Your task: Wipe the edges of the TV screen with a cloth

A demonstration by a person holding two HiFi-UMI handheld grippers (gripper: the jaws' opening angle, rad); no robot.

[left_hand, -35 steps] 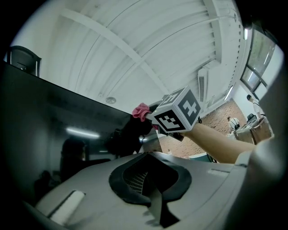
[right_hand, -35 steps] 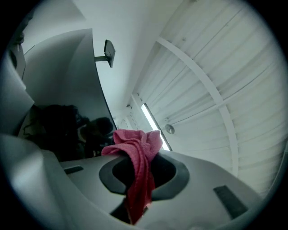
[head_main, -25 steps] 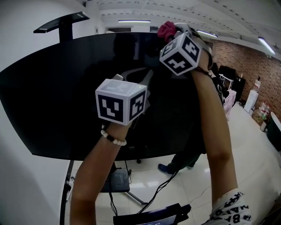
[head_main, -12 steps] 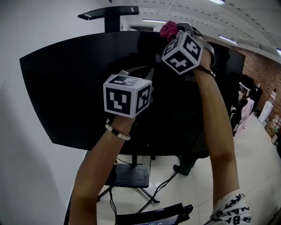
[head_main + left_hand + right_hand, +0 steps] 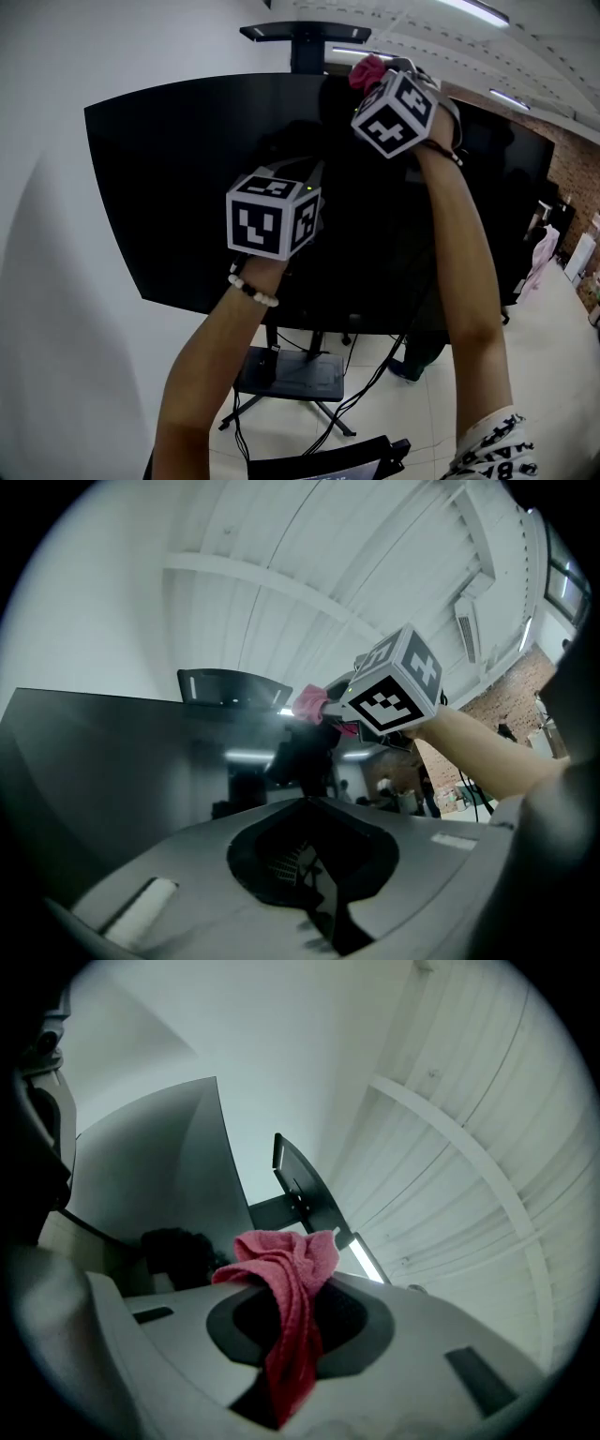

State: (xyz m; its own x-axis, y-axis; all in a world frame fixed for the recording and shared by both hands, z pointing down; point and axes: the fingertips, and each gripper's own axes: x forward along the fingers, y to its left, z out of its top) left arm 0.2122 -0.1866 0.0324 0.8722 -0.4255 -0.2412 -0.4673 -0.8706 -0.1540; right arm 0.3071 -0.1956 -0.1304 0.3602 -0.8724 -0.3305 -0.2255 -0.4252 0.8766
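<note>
Nearest, low in the head view: two bare forearms reaching up, with a bead bracelet (image 5: 251, 292) round the left wrist and a printed sleeve (image 5: 487, 448) at the right elbow.

Next, the left tool (image 5: 315, 176), held in front of the middle of the TV screen (image 5: 159, 178), marker cube toward the camera. Jaws pressed together in the left gripper view, tips meeting (image 5: 308, 802), nothing between them. Whether touching the glass or just off it: cannot tell.

Higher and farther, the right tool (image 5: 382, 71), raised to the top edge of the screen. Clenched on a pink-red cloth (image 5: 284, 1269), bunched above the jaw tips and hanging down through the gap between them. In the head view, cloth (image 5: 366, 69) right at the upper rim of the dark panel, right of its centre.

Behind, the wide black screen, tilted, reflecting the arms dimly. Above it a dark bracket (image 5: 302, 32) on a post; below it a stand base (image 5: 286, 370) with cables on the pale floor.

Farthest: white wall at left, ribbed white ceiling with strip lights (image 5: 474, 10), brick wall (image 5: 572, 164) at far right.
</note>
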